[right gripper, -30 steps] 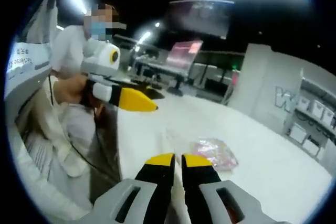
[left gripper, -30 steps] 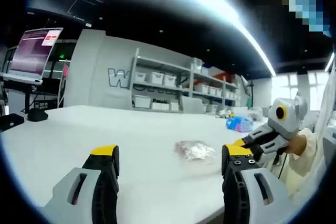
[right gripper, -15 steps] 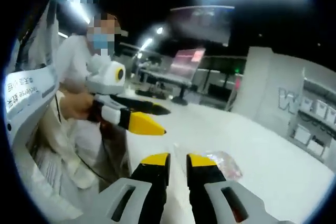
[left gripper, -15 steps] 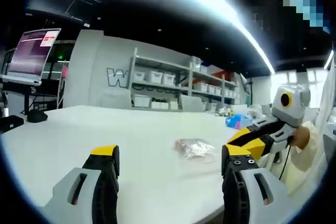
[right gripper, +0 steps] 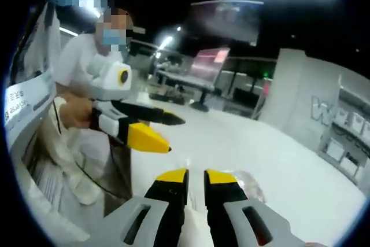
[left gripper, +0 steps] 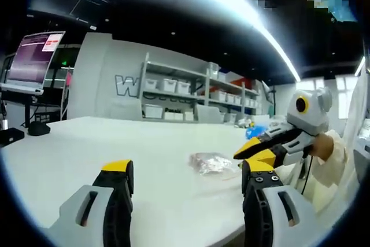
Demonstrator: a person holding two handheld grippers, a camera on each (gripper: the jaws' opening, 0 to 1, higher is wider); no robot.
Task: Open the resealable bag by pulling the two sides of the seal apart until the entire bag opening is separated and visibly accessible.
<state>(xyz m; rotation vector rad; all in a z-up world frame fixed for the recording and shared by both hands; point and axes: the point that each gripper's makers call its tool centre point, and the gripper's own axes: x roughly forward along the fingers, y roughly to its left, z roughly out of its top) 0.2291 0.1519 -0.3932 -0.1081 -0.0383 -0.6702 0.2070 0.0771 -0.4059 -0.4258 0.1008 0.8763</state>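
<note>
A small clear resealable bag [left gripper: 211, 163] with pinkish contents lies flat on the white table [left gripper: 87, 143]. My left gripper [left gripper: 188, 169] hovers just short of it, its jaws wide open with nothing between them. My right gripper [left gripper: 254, 151] reaches in from the right, its tips close beside the bag's right end. In the right gripper view the bag [right gripper: 250, 180] peeks out behind my right gripper [right gripper: 196, 176], whose jaws stand a narrow gap apart and hold nothing. The left gripper [right gripper: 176, 136] comes in from the left there, spread open above the table [right gripper: 231, 143].
A person in white clothing [right gripper: 81, 62] stands at the table's near edge holding both grippers. A monitor [left gripper: 37, 56] stands at the far left, and shelves with white bins [left gripper: 191, 93] line the back wall. A blue item [left gripper: 254, 129] lies beyond the bag.
My right gripper has moved in toward the bag's right end and its jaws have parted slightly. The left gripper stays wide open in about the same place.
</note>
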